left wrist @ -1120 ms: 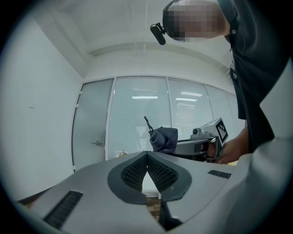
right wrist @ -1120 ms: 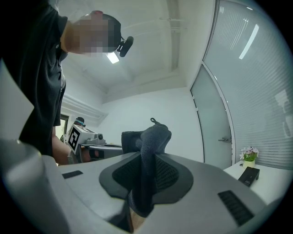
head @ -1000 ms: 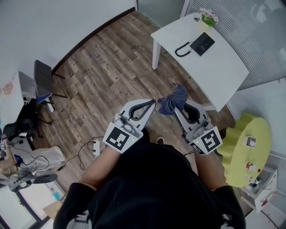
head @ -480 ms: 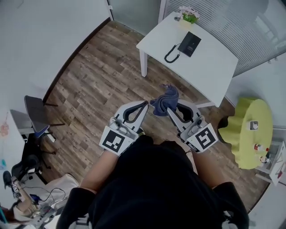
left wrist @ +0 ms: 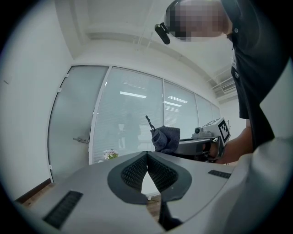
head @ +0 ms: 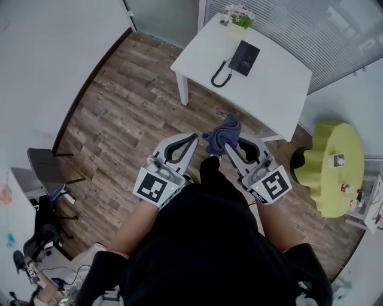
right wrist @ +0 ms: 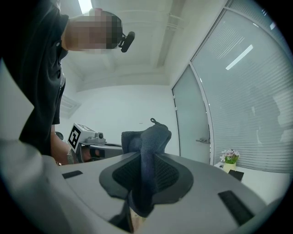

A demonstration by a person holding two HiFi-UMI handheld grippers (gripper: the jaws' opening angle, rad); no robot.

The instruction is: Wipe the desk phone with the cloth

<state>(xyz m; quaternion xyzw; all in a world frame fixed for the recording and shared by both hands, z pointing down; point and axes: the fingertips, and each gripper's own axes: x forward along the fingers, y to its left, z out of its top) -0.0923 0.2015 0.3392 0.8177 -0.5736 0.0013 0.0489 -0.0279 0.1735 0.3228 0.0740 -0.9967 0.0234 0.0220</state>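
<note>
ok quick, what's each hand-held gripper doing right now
Left hand-held gripper: closed, empty.
Right hand-held gripper: closed on the cloth.

- A wood-plank floor point(head: 131, 101) in mixed brown tones fills the middle of the head view.
- Plain white walls point(head: 42, 54) meet it along a dark baseboard point(head: 91, 89).
- A white tabletop point(head: 275, 83) on white legs stands close to a glass partition point(head: 311, 27) lined with fine horizontal blinds.
- A small pot of flowers point(head: 238, 15) sits at the tabletop's far corner.
- A frosted glass door point(left wrist: 75, 123) with a lever handle shows in the left gripper view; strip lights reflect in the panes beside it.
- A low, round yellow-green table point(head: 335, 173) stands to the right of the white one.
- A dark chair point(head: 43, 170) stands by the left wall.
- The ceiling is white, with a bright strip light point(right wrist: 84, 5).
</note>
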